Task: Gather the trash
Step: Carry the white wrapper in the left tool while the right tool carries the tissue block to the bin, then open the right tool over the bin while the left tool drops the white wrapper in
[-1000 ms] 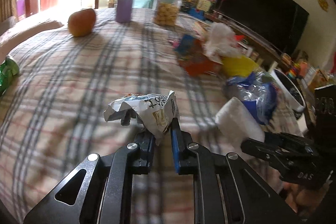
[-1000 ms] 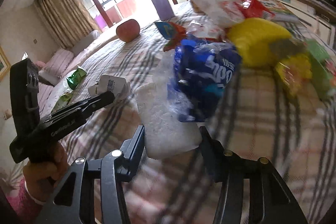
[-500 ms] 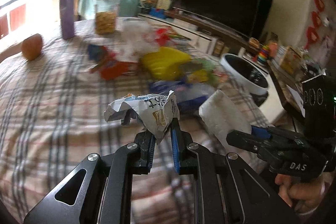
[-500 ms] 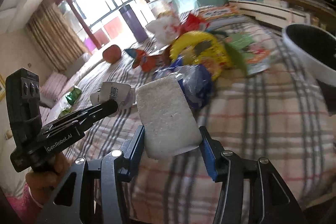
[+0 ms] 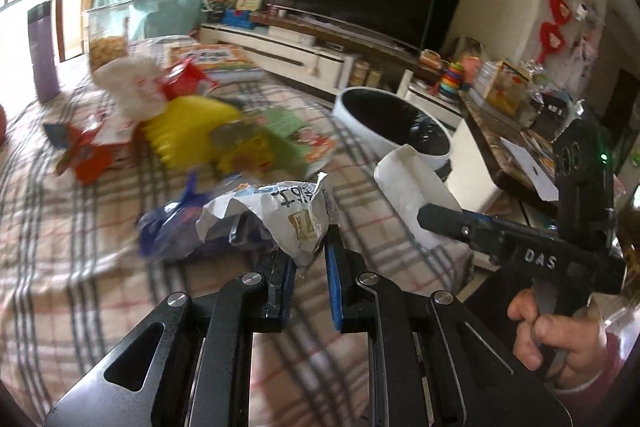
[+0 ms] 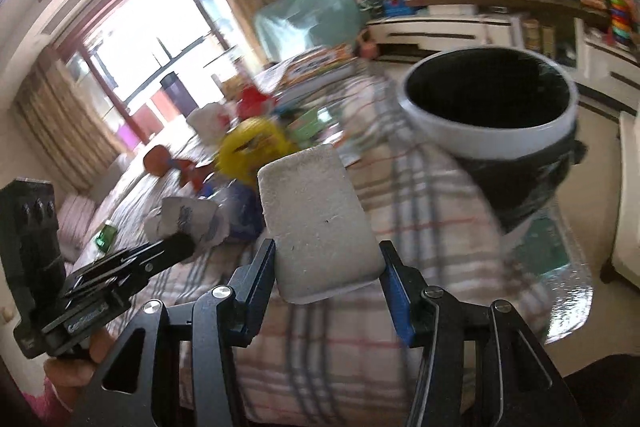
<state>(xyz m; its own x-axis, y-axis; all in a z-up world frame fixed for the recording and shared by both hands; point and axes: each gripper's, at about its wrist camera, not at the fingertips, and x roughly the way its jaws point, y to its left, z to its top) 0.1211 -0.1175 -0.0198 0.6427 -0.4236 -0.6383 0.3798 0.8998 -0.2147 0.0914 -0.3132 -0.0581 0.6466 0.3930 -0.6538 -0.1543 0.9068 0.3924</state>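
Left wrist: left gripper (image 5: 310,259) angled down, pinching crumpled wrapper (image 5: 280,213).

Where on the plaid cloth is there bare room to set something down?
Bare plaid cloth lies at the near left, before the blue wrapper, and between the snack pile and the trash bin. Around the yellow bag it is crowded.

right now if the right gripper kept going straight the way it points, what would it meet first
Probably the checked tablecloth near the table's edge. The right gripper, shut on a white foam block, points downward at it. The bin sits up and to the right of that line, though depth is unclear.
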